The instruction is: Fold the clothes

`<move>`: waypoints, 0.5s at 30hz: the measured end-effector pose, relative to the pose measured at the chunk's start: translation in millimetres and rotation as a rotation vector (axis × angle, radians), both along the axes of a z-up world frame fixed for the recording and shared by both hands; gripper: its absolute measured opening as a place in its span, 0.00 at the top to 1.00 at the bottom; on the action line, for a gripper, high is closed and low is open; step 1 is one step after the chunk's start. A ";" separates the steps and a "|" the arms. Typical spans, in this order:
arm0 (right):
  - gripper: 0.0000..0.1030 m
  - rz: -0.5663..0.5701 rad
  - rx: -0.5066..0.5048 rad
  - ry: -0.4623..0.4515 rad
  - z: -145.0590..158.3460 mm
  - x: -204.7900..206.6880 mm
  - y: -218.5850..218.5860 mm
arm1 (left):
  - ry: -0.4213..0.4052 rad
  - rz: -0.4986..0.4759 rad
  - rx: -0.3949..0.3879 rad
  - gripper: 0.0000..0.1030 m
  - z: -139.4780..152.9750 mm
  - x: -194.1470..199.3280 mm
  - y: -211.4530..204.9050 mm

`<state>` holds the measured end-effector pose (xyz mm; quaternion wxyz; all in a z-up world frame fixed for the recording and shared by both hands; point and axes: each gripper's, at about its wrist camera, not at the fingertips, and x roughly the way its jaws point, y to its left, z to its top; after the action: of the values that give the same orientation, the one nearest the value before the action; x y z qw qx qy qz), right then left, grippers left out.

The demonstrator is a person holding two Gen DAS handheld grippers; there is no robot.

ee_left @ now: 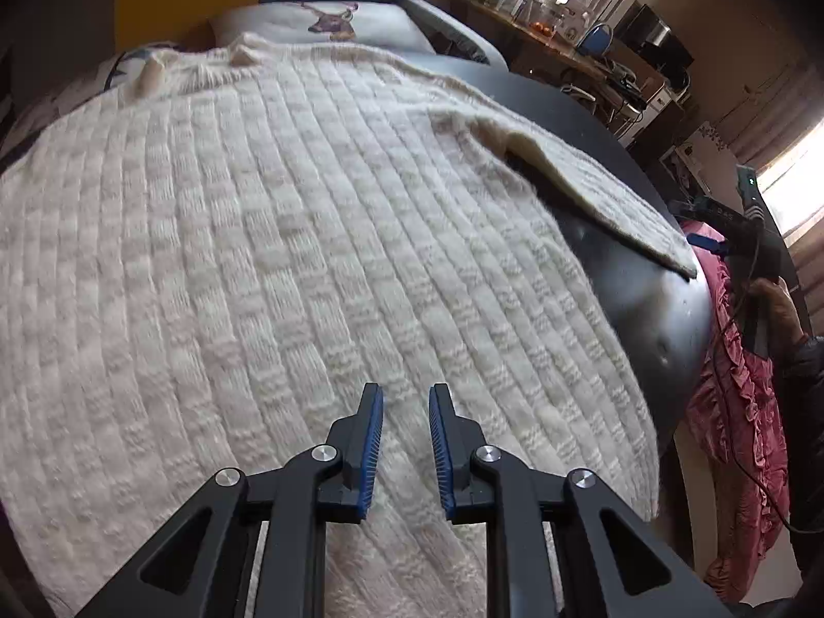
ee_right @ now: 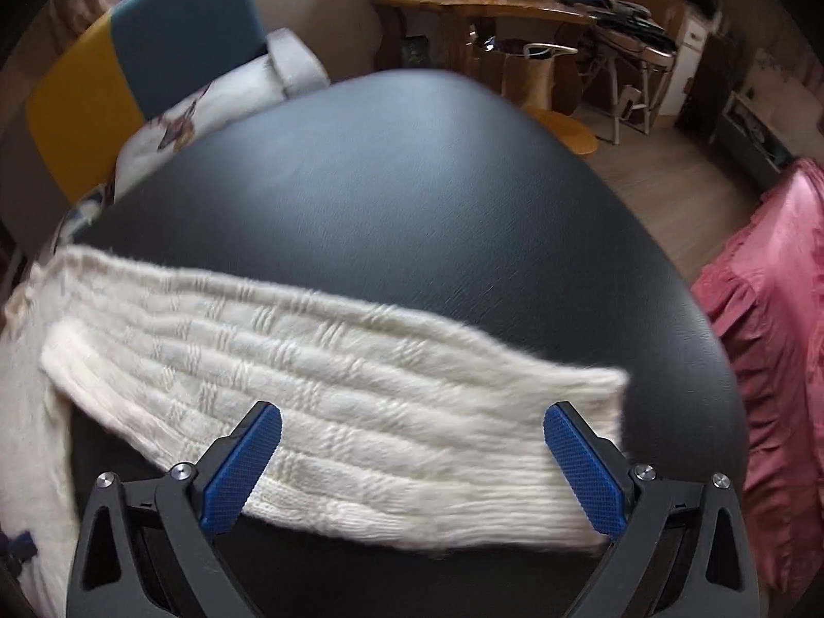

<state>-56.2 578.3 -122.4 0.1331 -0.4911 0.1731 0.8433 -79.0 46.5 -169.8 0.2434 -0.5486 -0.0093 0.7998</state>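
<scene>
sweater point(ee_left: 288, 237), cream, rib-knit, lies spread flat across the dark surface point(ee_left: 664, 319), covering most of it in the left wrist view; its collar sits toward 11 o'clock, near a white pillow point(ee_left: 329, 20) with a purple print. one sleeve point(ee_right: 329, 386) extends from the body toward 3 o'clock, flat on the bare surface, cuff end near the surface edge.

left tool point(ee_left: 406, 443): poised over the lower body of the sweater, blue pads facing each other with a narrow gap; nothing between them, released. whether the tips touch the knit cannot be told.

right tool point(ee_right: 412, 468): jaws spread wide, released, one blue pad at either side of the sleeve, which lies across the gap between them; pads do not press on it. contact with the knit cannot be told. picture is blurred.

surroundings: pink ruffled fabric point(ee_right: 772, 309) at 3 o'clock beside the surface; cluttered wooden table point(ee_right: 489, 0) at 1 o'clock; a person's hand point(ee_left: 777, 304) on the right tool's handle at 3 o'clock in the left wrist view.
</scene>
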 end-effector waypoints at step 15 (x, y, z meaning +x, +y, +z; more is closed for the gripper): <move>0.00 -0.035 0.054 -0.149 -23.9 -35.7 -15.7 | 0.197 -0.017 -0.003 0.83 37.7 -150.6 62.0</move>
<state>-91.9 562.6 -146.3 0.1734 -0.5456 0.1484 0.8064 -229.6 108.5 -132.1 0.2492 -0.4676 0.0204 0.8478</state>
